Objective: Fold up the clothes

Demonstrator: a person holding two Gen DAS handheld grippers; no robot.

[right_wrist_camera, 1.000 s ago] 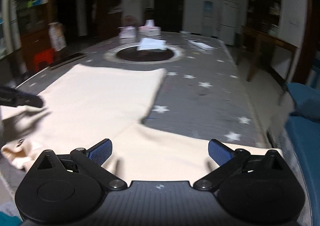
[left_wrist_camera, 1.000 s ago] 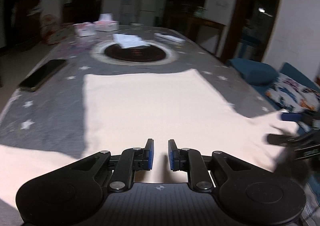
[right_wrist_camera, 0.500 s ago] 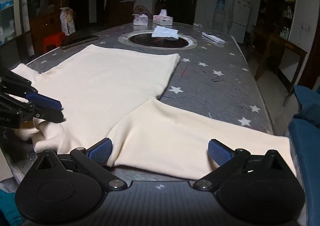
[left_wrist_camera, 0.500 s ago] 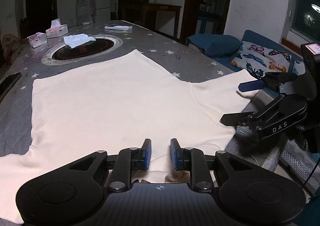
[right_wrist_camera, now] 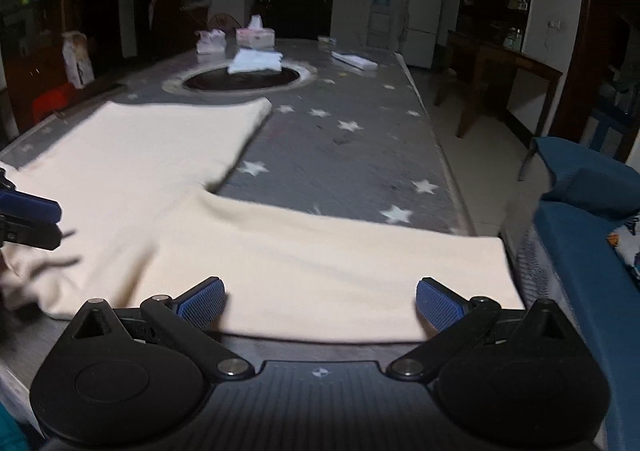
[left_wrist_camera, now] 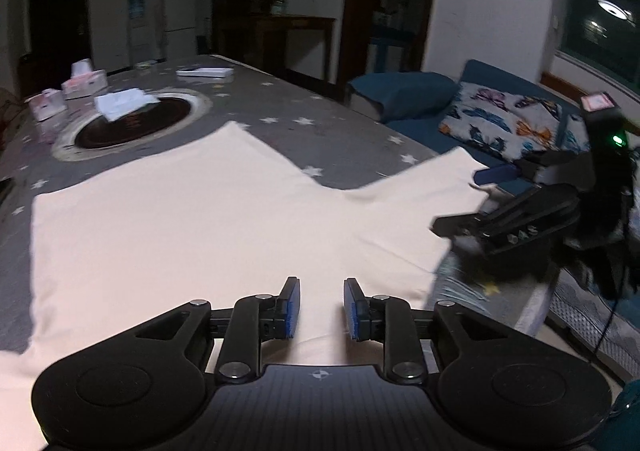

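Observation:
A cream long-sleeved top [left_wrist_camera: 192,219] lies flat on the grey star-patterned table [left_wrist_camera: 340,131]. My left gripper [left_wrist_camera: 319,307] hovers over its near edge, jaws slightly apart with nothing between them. My right gripper [right_wrist_camera: 320,301] is wide open over the right sleeve [right_wrist_camera: 340,263], which stretches toward the table's right edge. The right gripper [left_wrist_camera: 492,199] also shows in the left wrist view at the sleeve's end. The left gripper's fingers [right_wrist_camera: 28,215] show at the left edge of the right wrist view.
A round dark hotplate [right_wrist_camera: 240,79] with a white cloth [right_wrist_camera: 256,61] on it sits mid-table. Tissue boxes [right_wrist_camera: 254,37] stand behind it. A blue sofa [left_wrist_camera: 500,103] with a butterfly cushion [left_wrist_camera: 504,123] lies right of the table. A wooden side table [right_wrist_camera: 500,71] stands farther back.
The left gripper has swung right, its jaws a little wider apart. The right gripper has moved closer over the sleeve, still wide open.

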